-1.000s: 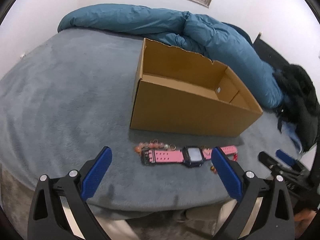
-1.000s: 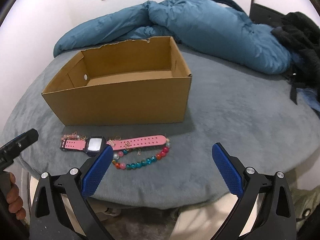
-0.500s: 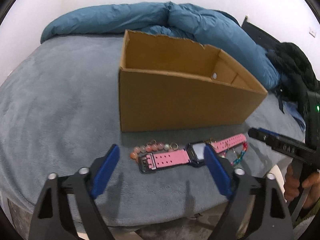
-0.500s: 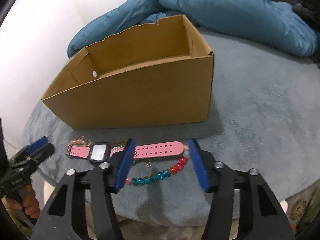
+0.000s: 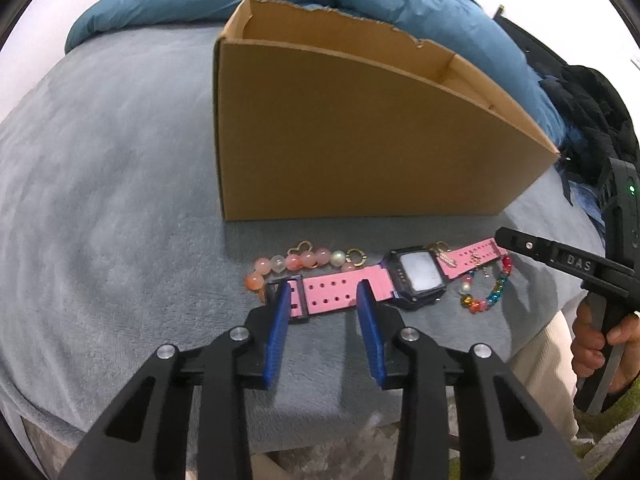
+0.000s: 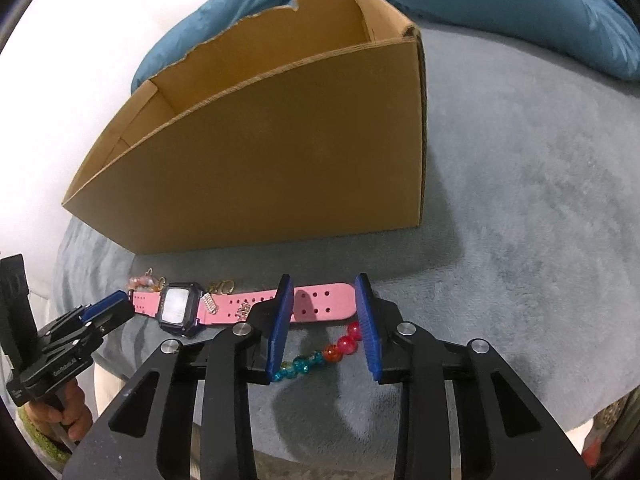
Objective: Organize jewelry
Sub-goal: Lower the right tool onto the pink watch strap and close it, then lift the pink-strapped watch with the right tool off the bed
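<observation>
Both claws part-open, empty: left claw (image 5: 324,294) and right claw (image 6: 325,292) straddle your pink rubber-strap watch (image 5: 416,274); closing low snags grey fleece bed (image 5: 120,200) near its front edge.

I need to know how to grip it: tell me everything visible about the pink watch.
The pink watch lies flat, unbuckled and face up on the grey blanket before the cardboard box. Dark squarish case, pale blank screen, perforated rubbery-looking strap, dark buckle. Small charms rest on one strap half. Each open gripper straddles a strap end.

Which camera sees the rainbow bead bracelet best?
The left wrist view: the colorful bead bracelet lies in the open. In the right wrist view, the right gripper hides part of it.
</observation>
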Motion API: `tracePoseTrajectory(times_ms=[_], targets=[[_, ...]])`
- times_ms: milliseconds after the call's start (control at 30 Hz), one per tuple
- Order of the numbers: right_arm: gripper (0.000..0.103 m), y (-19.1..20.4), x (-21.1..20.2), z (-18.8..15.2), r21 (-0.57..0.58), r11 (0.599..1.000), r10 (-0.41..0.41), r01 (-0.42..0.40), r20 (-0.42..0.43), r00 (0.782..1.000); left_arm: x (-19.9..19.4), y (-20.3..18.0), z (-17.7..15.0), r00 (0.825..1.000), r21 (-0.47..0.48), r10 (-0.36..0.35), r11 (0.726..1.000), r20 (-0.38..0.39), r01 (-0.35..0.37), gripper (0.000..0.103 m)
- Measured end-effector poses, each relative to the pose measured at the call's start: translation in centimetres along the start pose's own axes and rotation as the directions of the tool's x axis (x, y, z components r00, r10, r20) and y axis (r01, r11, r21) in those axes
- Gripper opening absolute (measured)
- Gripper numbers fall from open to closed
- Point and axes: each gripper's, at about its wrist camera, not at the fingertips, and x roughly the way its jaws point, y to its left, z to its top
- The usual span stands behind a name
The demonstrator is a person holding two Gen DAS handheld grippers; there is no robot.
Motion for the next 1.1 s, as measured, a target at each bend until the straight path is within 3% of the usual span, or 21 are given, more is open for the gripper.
tracePoseTrajectory(times_ms=[167, 267, 333, 400, 567, 867, 1100], targets=[[0.031, 0.1, 0.2, 0.2, 0.001, 1.0, 0.02, -0.02, -0.004, 1.0, 0.3, 0.9, 0.6, 1.0, -0.051, -0.019, 0.999, -0.009, 0.018, 0.032], [0.021, -0.3, -0.5, 0.2, 0.008, 0.996, 0.093, -0.093, -0.008, 0.996, 0.1, 0.8, 0.3, 1.0, -0.037, -0.007, 0.999, -0.006, 0.007, 0.028], [0.021, 0.1, -1.2, 0.2, 0.003, 0.991, 0.137, -0.137, 0.01, 0.991, 0.0, 1.1, 0.3, 1.0, -0.039, -0.009, 0.999, -0.008, 0.009, 0.028], [0.02, 0.6, -1.2, 0.1, -0.023, 0.993, 0.118, -0.118, 0.015, 0.993, 0.0, 1.0, 0.3, 1.0, -0.042, -0.009, 0.999, -0.009, 0.008, 0.028], [0.006, 1.2, -0.6, -0.3, -0.034, 0.992, 0.118, -0.118, 0.0, 0.993, -0.1, 0.5, 0.5, 1.0, -0.039, -0.013, 0.999, -0.013, 0.012, 0.028], [0.002, 1.7, 0.2, -0.3, -0.047, 0.993, 0.107, -0.107, -0.006, 0.994, 0.1, 1.0, 1.2, 0.998, -0.101, -0.031, 0.995, -0.059, 0.025, 0.029], [0.001, 0.6, 0.0, -0.6, -0.011, 0.993, 0.114, -0.114, 0.0, 0.994, 1.1, -0.2, 1.5, 0.993, -0.045, 0.055, 0.997, -0.101, -0.06, 0.029]])
